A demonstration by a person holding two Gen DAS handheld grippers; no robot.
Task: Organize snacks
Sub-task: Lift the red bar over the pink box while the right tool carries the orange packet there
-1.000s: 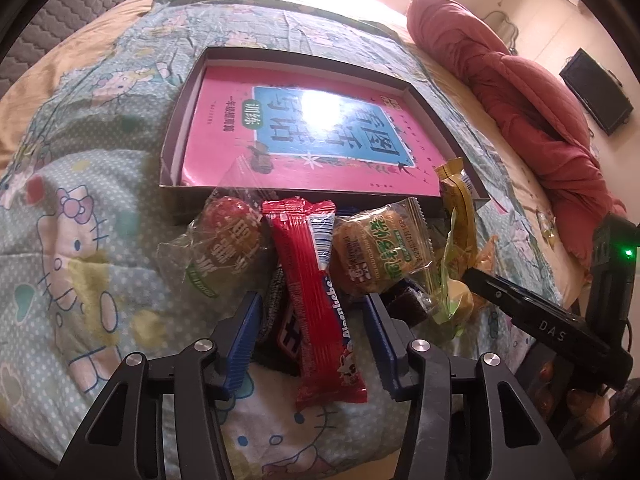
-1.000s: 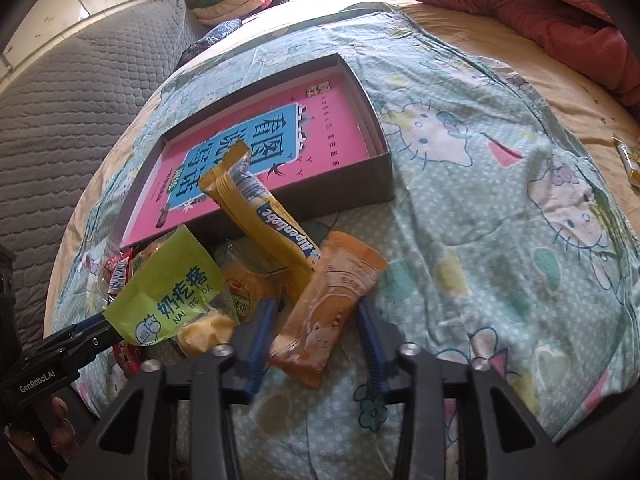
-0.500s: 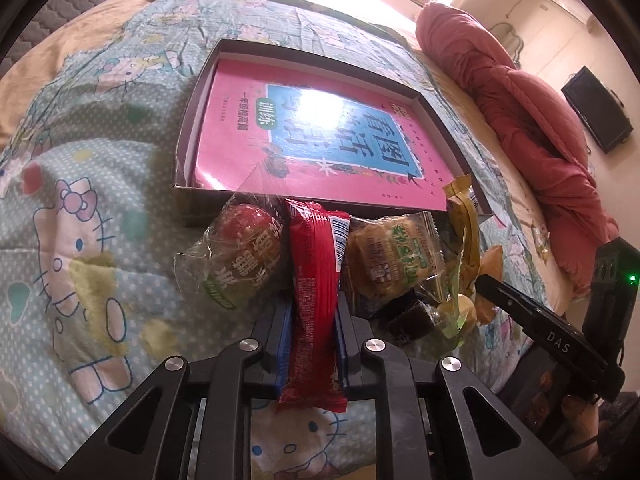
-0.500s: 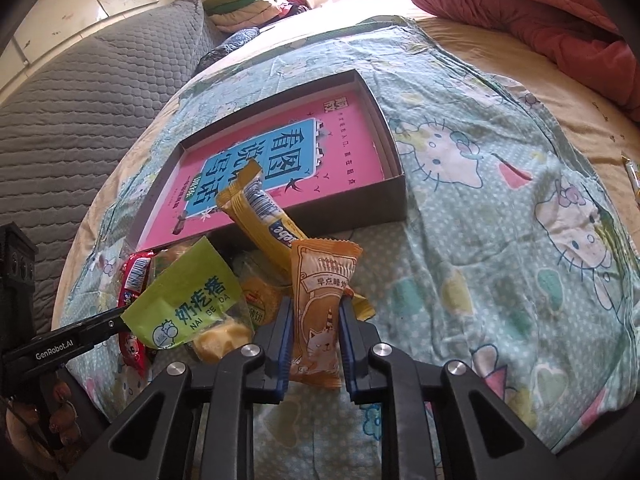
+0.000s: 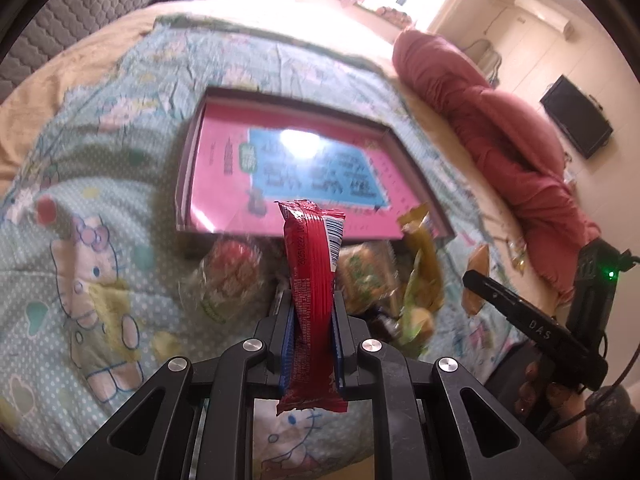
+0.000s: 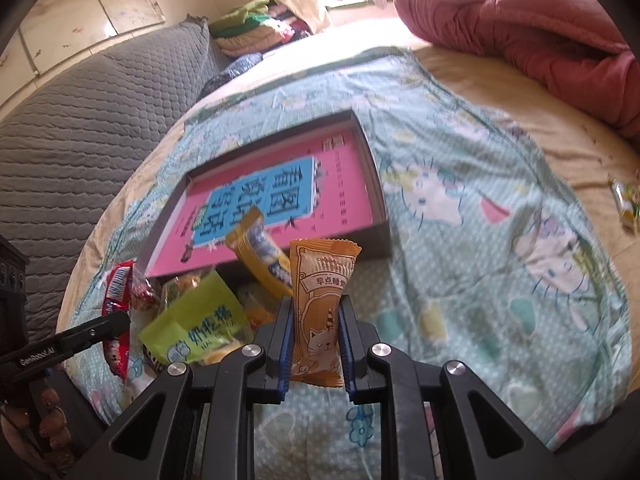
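Left wrist view, my left gripper (image 5: pixel 313 328) clamping its jaws on a red snack bar (image 5: pixel 314 280) above the bed (image 5: pixel 100 200), my right gripper (image 6: pixel 314 344) pinching an orange snack packet (image 6: pixel 320 308), remaining snacks (image 6: pixel 196 320) lying beside the box (image 6: pixel 380 200).

A long red snack bar (image 5: pixel 314 292) stood upright, clamped at its lower half. An orange packet (image 6: pixel 320 312) with a cat drawing stood upright too, also pinched. Other snacks lay heaped against the near wall of a shallow dark box (image 6: pixel 382 216): a green packet (image 6: pixel 196 326), a yellow bar (image 6: pixel 262 260).
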